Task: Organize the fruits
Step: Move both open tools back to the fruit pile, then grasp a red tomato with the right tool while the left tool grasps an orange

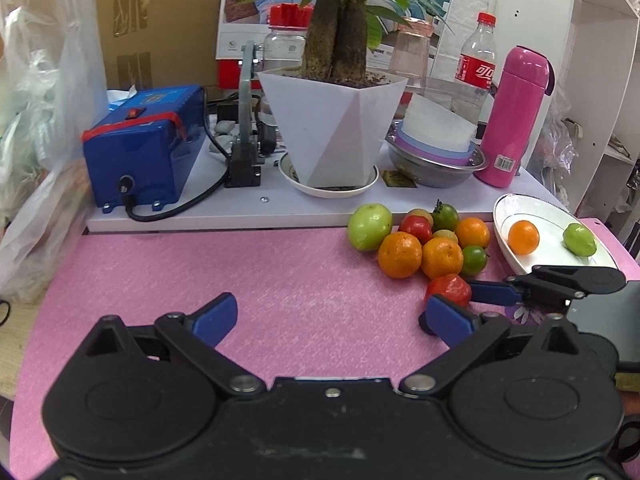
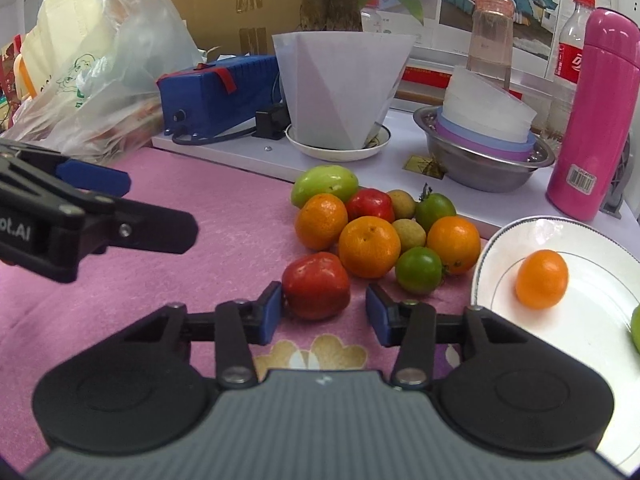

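Note:
A pile of fruit lies on the pink mat: oranges (image 2: 369, 246), green fruits (image 2: 418, 270) and red fruits. A red fruit (image 2: 316, 285) lies at the near edge; it also shows in the left wrist view (image 1: 448, 289). My right gripper (image 2: 325, 312) is open, its fingers on either side of this red fruit, the left pad touching it. A white plate (image 2: 596, 320) at the right holds one orange (image 2: 542, 279) and one green fruit (image 1: 579, 239). My left gripper (image 1: 332, 318) is open and empty over the mat, left of the pile.
A raised white board behind the mat carries a blue box (image 1: 148, 152), a potted plant in a white pot (image 1: 332, 128), a steel bowl with stacked bowls (image 1: 436, 156), a pink flask (image 1: 514, 120) and a cola bottle (image 1: 476, 64). Plastic bags (image 2: 100, 80) lie at left.

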{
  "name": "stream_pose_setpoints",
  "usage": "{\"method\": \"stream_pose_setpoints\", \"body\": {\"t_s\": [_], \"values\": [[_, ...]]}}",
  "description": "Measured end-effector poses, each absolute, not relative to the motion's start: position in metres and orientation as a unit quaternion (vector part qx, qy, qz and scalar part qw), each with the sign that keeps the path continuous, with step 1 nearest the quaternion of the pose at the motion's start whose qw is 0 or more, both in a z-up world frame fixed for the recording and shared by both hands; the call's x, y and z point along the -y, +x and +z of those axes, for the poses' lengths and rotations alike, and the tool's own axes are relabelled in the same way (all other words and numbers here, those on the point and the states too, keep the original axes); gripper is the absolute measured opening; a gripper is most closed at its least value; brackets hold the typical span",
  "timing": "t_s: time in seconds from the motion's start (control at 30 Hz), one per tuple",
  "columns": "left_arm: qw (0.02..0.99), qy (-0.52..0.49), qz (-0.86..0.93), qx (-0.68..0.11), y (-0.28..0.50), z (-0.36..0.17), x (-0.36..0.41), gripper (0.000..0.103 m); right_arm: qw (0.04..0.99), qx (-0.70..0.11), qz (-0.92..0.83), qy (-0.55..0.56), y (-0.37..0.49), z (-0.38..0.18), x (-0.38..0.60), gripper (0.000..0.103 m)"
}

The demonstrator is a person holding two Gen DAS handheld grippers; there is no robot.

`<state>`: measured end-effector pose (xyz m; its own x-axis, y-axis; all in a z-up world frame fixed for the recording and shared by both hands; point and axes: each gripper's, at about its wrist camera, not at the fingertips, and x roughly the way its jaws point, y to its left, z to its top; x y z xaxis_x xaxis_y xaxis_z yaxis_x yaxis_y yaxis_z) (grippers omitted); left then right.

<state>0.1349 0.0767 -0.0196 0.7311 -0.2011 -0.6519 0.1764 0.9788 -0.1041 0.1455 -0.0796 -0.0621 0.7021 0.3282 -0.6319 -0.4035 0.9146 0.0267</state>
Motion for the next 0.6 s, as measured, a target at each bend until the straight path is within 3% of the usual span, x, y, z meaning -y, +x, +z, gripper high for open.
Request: {"method": "stream_pose_setpoints", "body": {"t_s": [0.07, 0.43, 0.6], "values": [[0.929, -0.016, -0.108, -0.353, 0.141, -0.021, -0.071, 0.096, 0.922, -0.327, 0.200, -0.057, 0.145, -0.062, 0.081, 0.035], [0.916, 0.004, -0.159, -0.368, 0.182, -0.039, -0.033, 0.045, 0.928, -0.314, 0.199, -0.036, 0.109, -0.055, 0.106, 0.035], [0.913, -0.011, -0.163, -0.375, 0.198, -0.047, -0.029, 0.041, 0.928, -0.313, 0.199, -0.031, 0.100, -0.054, 0.113, 0.035]]}}
